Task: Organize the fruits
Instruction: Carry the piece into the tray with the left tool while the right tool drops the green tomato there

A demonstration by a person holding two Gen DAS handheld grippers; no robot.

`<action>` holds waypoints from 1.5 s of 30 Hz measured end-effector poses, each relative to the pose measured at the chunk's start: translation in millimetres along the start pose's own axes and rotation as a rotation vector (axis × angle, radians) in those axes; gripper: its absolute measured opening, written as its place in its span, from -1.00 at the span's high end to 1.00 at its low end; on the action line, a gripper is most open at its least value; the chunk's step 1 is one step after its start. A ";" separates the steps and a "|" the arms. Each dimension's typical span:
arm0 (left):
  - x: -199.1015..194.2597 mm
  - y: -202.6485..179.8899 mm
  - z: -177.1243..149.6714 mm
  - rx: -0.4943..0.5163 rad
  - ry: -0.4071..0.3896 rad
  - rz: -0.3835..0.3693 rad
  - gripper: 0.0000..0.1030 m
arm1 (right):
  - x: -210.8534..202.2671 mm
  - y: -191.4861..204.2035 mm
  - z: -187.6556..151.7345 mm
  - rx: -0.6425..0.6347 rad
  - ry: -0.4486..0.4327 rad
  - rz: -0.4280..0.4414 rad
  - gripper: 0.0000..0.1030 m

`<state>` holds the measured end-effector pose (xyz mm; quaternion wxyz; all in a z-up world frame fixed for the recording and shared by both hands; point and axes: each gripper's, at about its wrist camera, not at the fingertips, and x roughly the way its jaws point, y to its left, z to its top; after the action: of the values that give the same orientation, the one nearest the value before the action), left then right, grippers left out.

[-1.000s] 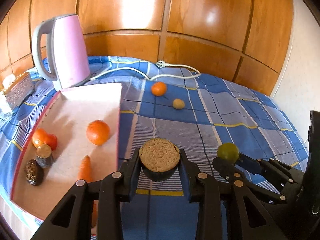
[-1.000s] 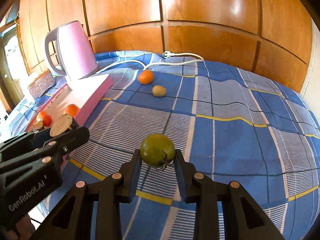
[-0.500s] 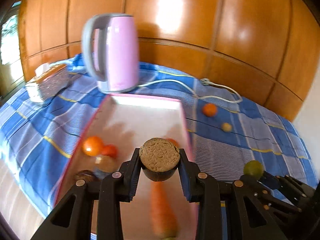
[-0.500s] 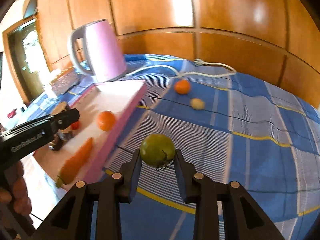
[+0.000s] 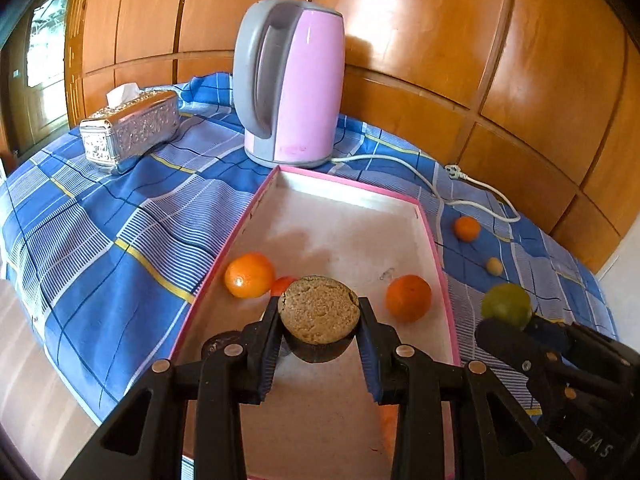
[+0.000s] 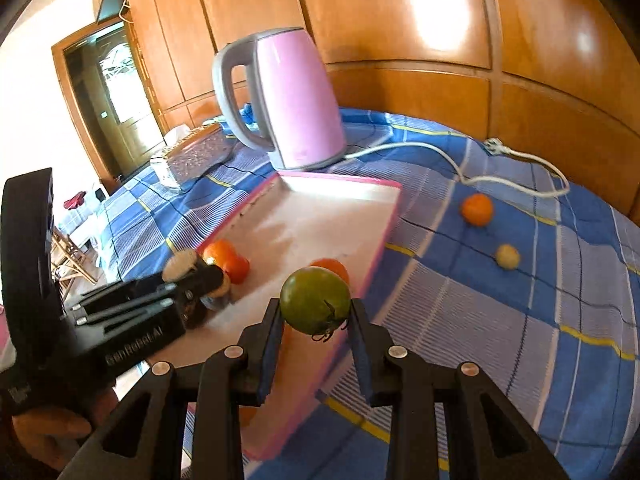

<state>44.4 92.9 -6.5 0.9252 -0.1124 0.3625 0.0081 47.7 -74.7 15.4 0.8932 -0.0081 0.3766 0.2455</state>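
Over the pink tray (image 5: 436, 248), the left hand-held gripper (image 5: 319, 322) is gripping a brown-topped fruit (image 5: 319, 309), hiding a red fruit (image 5: 282, 284), while the right hand-held gripper (image 6: 315, 320) is gripping a green tomato (image 6: 314, 300).

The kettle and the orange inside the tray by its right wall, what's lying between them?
Nothing but bare tray floor lies between the pink kettle and that orange; the left wrist view shows it best.

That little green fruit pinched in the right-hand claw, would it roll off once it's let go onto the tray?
Probably, a bit. The green fruit looks round and smooth, so it would likely roll until it meets the pink tray rim or an orange already inside. Its skin looks glossy, so it may be slippery; the right gripper holds it only at its sides.
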 end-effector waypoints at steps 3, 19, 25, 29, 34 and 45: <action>1.6 -0.5 0.0 0.009 -0.002 0.006 0.31 | 1.4 4.7 5.4 -0.007 0.002 0.018 0.37; 2.5 2.1 -6.0 0.006 -0.003 0.042 0.31 | 29.8 16.7 21.5 0.014 0.051 0.052 0.35; 3.0 3.5 -5.6 -0.004 0.001 0.044 0.31 | 32.2 18.5 24.7 0.015 0.051 0.062 0.35; 4.0 4.5 -6.5 -0.014 0.009 0.047 0.31 | 36.8 17.6 25.0 0.037 0.066 0.067 0.34; 4.1 4.8 -7.7 -0.018 0.010 0.046 0.31 | 38.9 17.3 21.0 0.049 0.068 0.064 0.34; 5.9 5.7 -9.3 -0.019 0.016 0.050 0.31 | 37.7 18.2 18.2 0.079 0.061 0.086 0.26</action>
<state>42.0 96.0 -18.2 0.9207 -0.1124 0.3723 0.0336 74.2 -38.8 6.0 0.8695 0.0359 0.4133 0.2680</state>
